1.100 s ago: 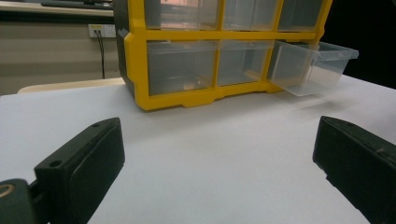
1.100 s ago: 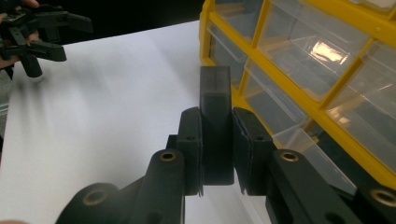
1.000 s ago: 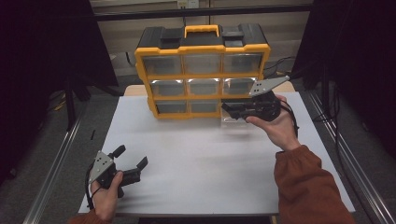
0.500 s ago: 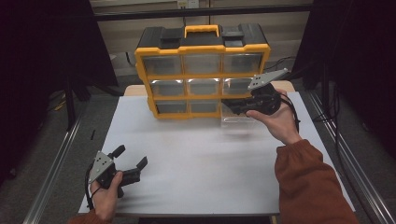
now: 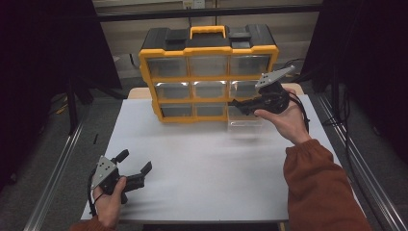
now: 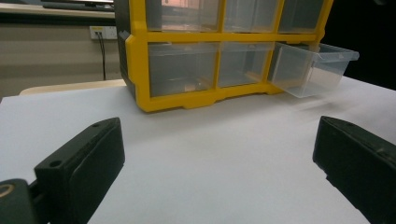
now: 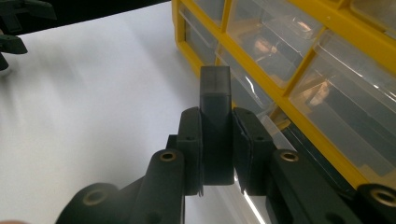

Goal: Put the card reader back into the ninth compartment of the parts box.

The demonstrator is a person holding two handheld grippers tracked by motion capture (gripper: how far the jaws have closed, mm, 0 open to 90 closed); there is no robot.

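Observation:
A yellow and black organiser (image 5: 208, 72) with clear drawers stands at the back of the white table (image 5: 216, 163). Its bottom right drawer (image 5: 245, 122) is pulled out and looks bare in the left gripper view (image 6: 314, 70). Just above that drawer, my right gripper (image 5: 236, 103) hovers in a raised hand. Its jaws are shut on a small dark grey block (image 7: 215, 112), which stands upright between the pads (image 7: 194, 140). My left gripper (image 5: 134, 161) rests near the table's front left corner, jaws wide open with nothing between them (image 6: 219, 158).
The organiser's other drawers (image 5: 209, 90) are pushed in; some hold small parts. A metal rail (image 5: 53, 173) runs along the table's left side and another (image 5: 356, 163) along its right. Bare white tabletop lies between the two hands.
The right hand has lifted slightly and tilted above the pulled-out drawer, still gripping the block. The left hand and its gripper have not moved.

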